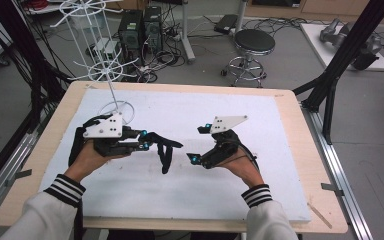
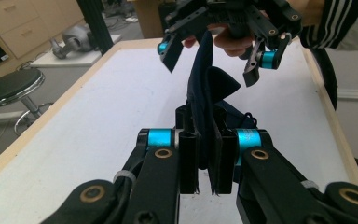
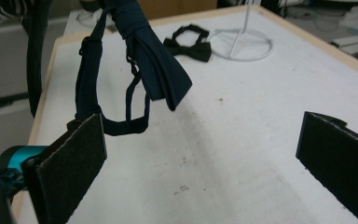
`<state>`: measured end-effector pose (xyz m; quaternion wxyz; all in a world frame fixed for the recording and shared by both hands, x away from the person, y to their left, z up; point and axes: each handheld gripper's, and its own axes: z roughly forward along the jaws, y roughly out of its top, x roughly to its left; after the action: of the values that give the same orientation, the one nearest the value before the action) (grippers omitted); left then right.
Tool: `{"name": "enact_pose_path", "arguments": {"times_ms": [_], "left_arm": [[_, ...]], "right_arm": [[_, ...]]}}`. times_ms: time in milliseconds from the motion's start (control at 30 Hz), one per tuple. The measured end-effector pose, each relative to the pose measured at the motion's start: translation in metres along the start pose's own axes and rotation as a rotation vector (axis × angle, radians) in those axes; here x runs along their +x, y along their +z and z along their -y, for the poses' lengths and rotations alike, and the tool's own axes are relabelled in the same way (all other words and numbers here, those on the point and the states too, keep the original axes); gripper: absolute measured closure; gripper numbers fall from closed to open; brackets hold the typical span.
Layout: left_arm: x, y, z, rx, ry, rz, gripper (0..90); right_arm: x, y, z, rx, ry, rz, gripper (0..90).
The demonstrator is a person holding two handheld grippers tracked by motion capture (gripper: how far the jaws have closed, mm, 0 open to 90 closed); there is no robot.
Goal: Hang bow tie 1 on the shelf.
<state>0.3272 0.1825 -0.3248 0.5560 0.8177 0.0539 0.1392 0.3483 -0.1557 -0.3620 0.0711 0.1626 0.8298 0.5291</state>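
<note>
A dark navy bow tie (image 1: 164,149) with a thin strap hangs from my left gripper (image 1: 151,140), which is shut on it above the white board. In the left gripper view the two black jaws (image 2: 204,128) pinch the tie's fabric (image 2: 210,88), which rises between them. My right gripper (image 1: 195,143) stands open just to the right of the tie, apart from it. In the right gripper view its pads (image 3: 72,163) are spread wide, and the navy tie (image 3: 161,70) and its strap loop (image 3: 131,122) dangle ahead at the left.
A white foam board (image 1: 260,165) covers the wooden table (image 1: 300,130). A white wire rack (image 1: 107,70) stands at the back left on a ring base (image 3: 242,46). A second, black bow tie (image 3: 189,45) lies beside that base. A stool (image 1: 253,45) stands beyond the table.
</note>
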Motion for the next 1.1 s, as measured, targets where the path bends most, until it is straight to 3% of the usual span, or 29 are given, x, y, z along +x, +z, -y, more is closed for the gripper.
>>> {"name": "enact_pose_path", "arguments": {"times_ms": [167, 267, 400, 467, 733, 1100], "left_arm": [[0.004, -0.011, 0.002, -0.027, -0.014, -0.047, 83.8], [0.006, -0.017, 0.002, -0.029, -0.015, -0.074, 83.8], [0.007, -0.026, 0.003, -0.044, -0.025, -0.116, 83.7], [0.009, -0.030, 0.004, -0.049, -0.027, -0.140, 83.8], [0.017, -0.048, 0.004, -0.090, -0.044, -0.238, 83.8], [0.029, -0.069, 0.000, -0.140, -0.059, -0.334, 83.8]], "right_arm": [[0.001, -0.013, 0.009, -0.031, 0.032, 0.059, 0.7], [0.006, -0.020, 0.012, -0.055, 0.012, 0.126, 0.8], [0.007, -0.031, 0.019, -0.098, 0.037, 0.194, 0.8], [0.008, -0.037, 0.023, -0.114, 0.056, 0.211, 0.8], [0.023, -0.059, 0.041, -0.165, 0.050, 0.311, 0.8], [0.040, -0.080, 0.073, -0.307, 0.058, 0.425, 0.8]]}}
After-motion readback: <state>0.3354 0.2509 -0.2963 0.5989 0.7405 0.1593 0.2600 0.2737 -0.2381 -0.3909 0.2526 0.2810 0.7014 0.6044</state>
